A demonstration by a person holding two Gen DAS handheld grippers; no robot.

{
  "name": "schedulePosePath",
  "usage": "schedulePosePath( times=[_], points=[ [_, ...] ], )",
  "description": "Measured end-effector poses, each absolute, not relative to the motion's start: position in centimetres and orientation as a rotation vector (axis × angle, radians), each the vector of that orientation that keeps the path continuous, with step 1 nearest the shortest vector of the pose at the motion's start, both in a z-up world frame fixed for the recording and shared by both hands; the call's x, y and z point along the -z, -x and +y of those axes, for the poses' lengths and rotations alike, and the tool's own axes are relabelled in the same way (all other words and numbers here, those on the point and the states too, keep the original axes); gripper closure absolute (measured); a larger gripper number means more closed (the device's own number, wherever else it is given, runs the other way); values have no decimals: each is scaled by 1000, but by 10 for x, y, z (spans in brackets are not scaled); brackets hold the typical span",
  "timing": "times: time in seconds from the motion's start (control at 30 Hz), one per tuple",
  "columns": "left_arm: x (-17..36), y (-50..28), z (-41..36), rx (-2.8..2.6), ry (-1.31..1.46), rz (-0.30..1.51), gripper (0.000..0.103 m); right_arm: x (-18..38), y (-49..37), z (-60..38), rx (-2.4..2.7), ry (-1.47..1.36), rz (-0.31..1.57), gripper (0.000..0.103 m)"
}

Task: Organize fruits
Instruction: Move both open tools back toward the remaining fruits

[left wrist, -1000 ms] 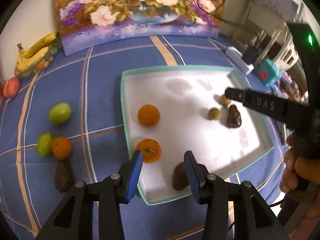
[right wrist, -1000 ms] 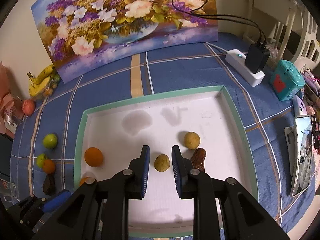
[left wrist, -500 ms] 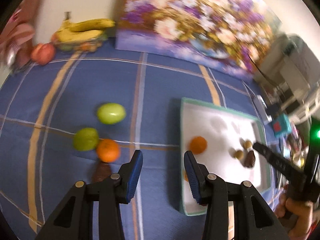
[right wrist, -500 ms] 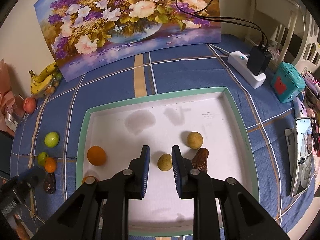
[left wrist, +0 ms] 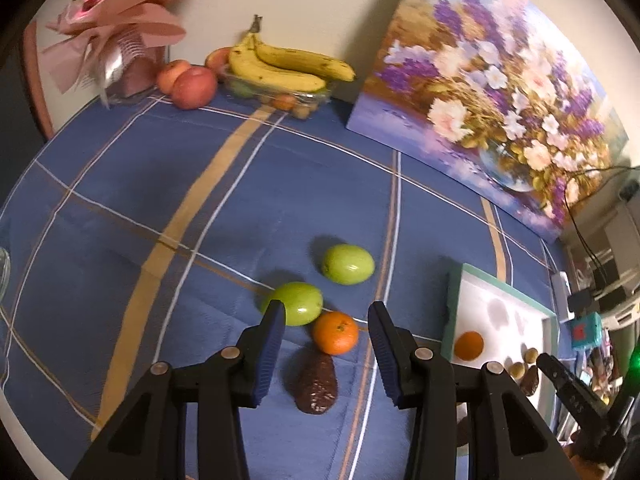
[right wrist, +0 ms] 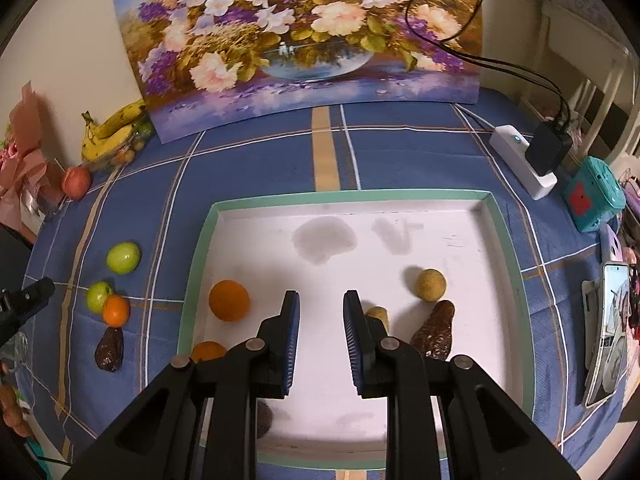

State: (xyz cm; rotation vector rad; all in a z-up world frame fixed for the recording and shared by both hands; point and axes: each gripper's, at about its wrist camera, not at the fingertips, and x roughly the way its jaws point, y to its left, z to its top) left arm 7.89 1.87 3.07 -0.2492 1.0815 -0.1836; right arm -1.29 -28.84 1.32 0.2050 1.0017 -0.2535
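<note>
My left gripper (left wrist: 326,322) is open and empty, hovering above an orange (left wrist: 335,332) and a brown avocado (left wrist: 316,385) on the blue tablecloth. Two green fruits (left wrist: 294,303) (left wrist: 348,264) lie just beyond. The white tray with a green rim (right wrist: 200,248) holds two oranges (right wrist: 229,300) (right wrist: 207,350), two small yellow fruits (right wrist: 430,284) (right wrist: 378,314) and a brown avocado (right wrist: 434,336); another dark fruit (right wrist: 264,416) shows under my right gripper. My right gripper (right wrist: 320,308) is open and empty above the tray's front middle.
A flower painting (right wrist: 296,40) leans on the back wall. Bananas (left wrist: 288,66), apples (left wrist: 194,86) and a pink bouquet (left wrist: 116,20) stand at the back left. A power strip with charger (right wrist: 532,156), a teal box (right wrist: 596,196) and a phone (right wrist: 608,328) lie right of the tray.
My left gripper has swung left from over the tray to over the loose fruits on the cloth. My right gripper has stayed over the tray, drifting slightly.
</note>
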Motion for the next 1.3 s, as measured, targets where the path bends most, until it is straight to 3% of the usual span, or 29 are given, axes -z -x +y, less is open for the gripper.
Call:
schedulePosePath(
  times=[0.1, 0.17, 0.2, 0.3, 0.37, 0.5, 0.67, 0.77, 1.3],
  points=[
    [-30, -81, 20, 175, 249, 1088, 56, -12, 12, -287, 252, -200, 1005, 80],
    [-29, -80, 17, 173, 238, 1092, 38, -11, 12, -287, 256, -200, 1006, 80],
    [-28, -80, 17, 171, 233, 1093, 35, -10, 12, -288, 259, -200, 1009, 80],
    [-26, -80, 15, 165, 216, 1098, 32, -8, 11, -289, 264, -201, 1016, 65],
    [-24, -81, 15, 154, 208, 1101, 22, -7, 11, -289, 269, -201, 1017, 58],
    [-23, -82, 16, 131, 194, 1094, 18, -6, 11, -290, 283, -195, 1014, 36],
    [-23, -83, 19, 116, 191, 1083, 3, -3, 10, -291, 296, -194, 1011, 30],
    [-24, -83, 19, 114, 186, 1071, 0, 0, 10, -291, 305, -195, 1014, 11],
    [-25, -85, 30, 121, 217, 1034, 0, 2, 5, -277, 305, -188, 952, 9]
  ],
)
